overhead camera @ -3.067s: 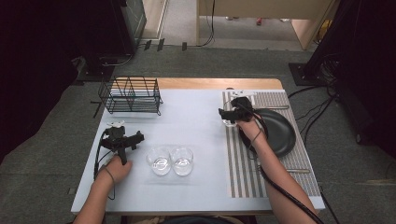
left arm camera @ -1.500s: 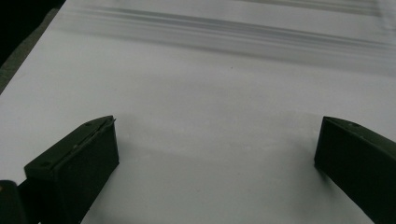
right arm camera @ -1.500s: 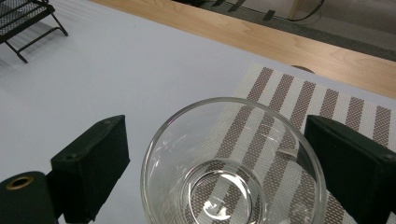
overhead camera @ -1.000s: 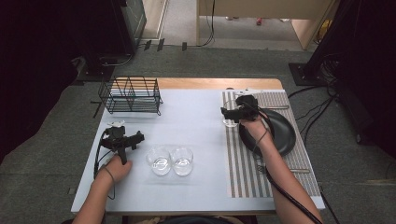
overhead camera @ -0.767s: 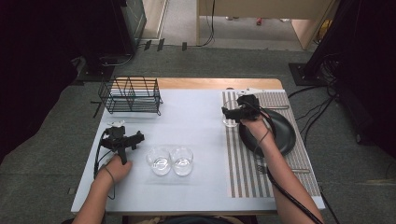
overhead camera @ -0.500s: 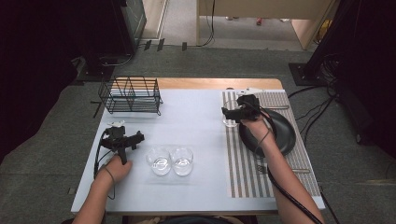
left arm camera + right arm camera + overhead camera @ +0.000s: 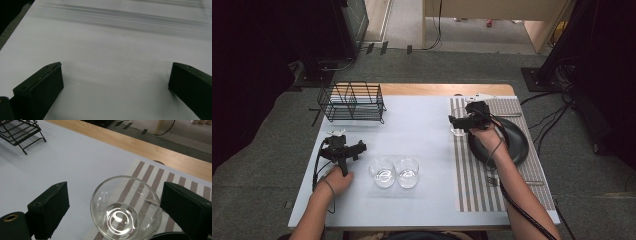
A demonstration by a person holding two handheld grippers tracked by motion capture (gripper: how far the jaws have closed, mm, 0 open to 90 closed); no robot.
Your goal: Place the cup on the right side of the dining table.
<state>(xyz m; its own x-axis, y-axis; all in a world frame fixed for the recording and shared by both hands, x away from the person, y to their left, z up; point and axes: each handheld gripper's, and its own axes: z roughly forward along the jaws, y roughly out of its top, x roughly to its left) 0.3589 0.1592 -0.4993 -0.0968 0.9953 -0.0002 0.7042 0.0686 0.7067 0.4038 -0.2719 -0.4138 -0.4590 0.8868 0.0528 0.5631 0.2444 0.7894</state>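
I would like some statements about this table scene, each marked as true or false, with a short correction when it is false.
1. A clear glass bowl sits between the jaws of the right gripper. True.
2. The left gripper holds a glass bowl. False: its jaws stand open over the bare white table, with nothing between them.
3. Two glass bowls stand side by side near the front of the table. True.
4. The wire rack lies on the striped mat. False: it stands on the white surface at the far left.
5. A dark plate rests on the striped mat. True.
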